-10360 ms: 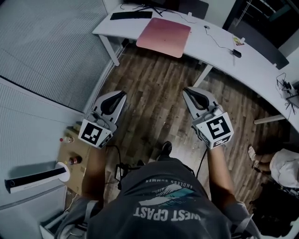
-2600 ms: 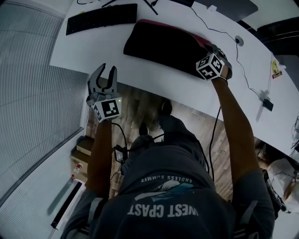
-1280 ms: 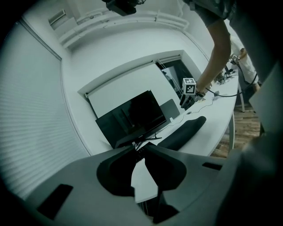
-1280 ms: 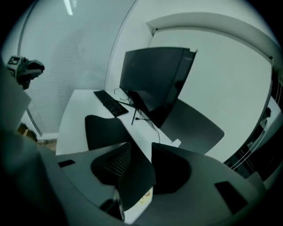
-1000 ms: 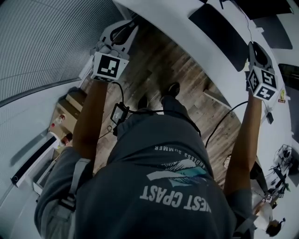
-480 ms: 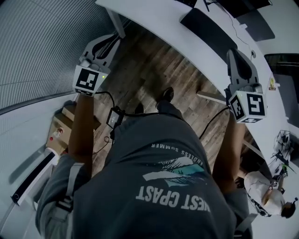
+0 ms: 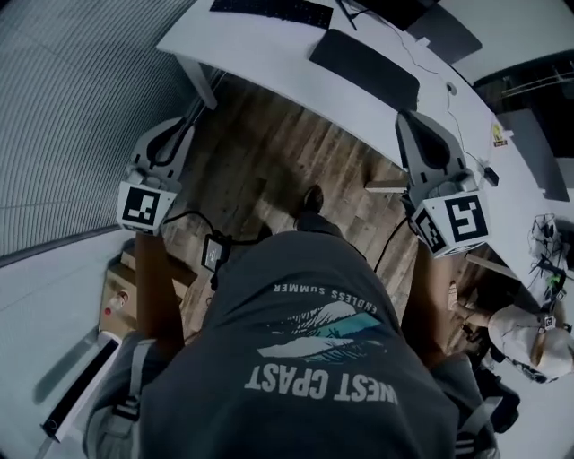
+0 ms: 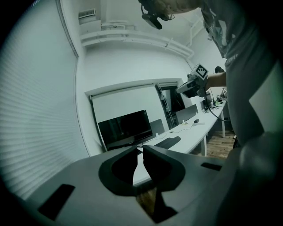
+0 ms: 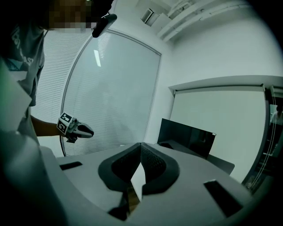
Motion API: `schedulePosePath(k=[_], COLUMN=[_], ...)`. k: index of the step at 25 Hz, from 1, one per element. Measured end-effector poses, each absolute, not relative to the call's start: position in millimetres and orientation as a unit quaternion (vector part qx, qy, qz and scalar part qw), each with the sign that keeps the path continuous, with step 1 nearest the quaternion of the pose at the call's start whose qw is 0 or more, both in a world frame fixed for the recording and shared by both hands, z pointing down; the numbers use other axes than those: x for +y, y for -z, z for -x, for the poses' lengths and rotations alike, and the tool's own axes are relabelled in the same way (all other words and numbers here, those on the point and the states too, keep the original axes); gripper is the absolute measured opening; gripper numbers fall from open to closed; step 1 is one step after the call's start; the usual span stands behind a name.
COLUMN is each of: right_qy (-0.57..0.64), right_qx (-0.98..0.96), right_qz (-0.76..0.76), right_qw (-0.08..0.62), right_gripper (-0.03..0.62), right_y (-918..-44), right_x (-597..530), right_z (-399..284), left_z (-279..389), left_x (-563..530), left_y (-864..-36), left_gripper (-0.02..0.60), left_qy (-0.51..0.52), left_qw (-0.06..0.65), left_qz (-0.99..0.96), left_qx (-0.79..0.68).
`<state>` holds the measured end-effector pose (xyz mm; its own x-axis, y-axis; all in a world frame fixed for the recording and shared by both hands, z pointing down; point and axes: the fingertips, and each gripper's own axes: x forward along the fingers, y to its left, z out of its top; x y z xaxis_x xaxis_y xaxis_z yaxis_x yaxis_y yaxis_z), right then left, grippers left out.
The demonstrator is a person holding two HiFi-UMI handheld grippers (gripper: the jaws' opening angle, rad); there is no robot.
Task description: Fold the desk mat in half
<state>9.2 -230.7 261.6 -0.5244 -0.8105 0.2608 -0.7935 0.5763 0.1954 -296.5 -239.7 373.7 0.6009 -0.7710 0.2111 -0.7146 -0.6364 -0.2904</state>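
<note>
The desk mat [image 7: 363, 56] lies folded on the white desk [image 7: 260, 54], dark side up; in the left gripper view the mat [image 8: 170, 142] is a dark strip far ahead. My left gripper [image 7: 186, 123] hangs over the wooden floor short of the desk's left end, shut and empty. My right gripper [image 7: 405, 115] is at the desk's front edge, below and right of the mat and apart from it. Its jaws have just been closing, with nothing between them, and now meet. Each gripper shows in the other's view: right gripper [image 8: 192, 84], left gripper [image 9: 77, 129].
A keyboard [image 7: 269, 9] lies at the desk's far side and a dark monitor [image 8: 126, 128] stands behind the mat. Cables run across the desk to the right. A white desk leg [image 7: 199, 81] stands near the left gripper. Boxes [image 7: 117, 296] sit by the left wall. Another person [image 7: 529, 336] sits at lower right.
Both grippers have drawn back from the desk toward me, the right one off the desk top beside the mat. More of the desk and the folded mat has come into view.
</note>
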Motion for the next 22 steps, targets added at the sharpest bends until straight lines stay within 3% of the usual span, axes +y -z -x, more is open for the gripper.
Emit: schedulePosePath(k=[22], right_qy=[0.01], right_qx=[-0.829], right_qz=[-0.538], right_qw=[0.151], right_gripper=[0.026], right_y=[-252.2], right_x=[-144.2], right_z=[-70.5], left_z=[240.0], left_x=[-197.5], left_y=[-374.7], left_gripper=[0.052], left_qy=[0.156], left_qw=[0.085], left_qz=[0.928], left_qx=[0.328])
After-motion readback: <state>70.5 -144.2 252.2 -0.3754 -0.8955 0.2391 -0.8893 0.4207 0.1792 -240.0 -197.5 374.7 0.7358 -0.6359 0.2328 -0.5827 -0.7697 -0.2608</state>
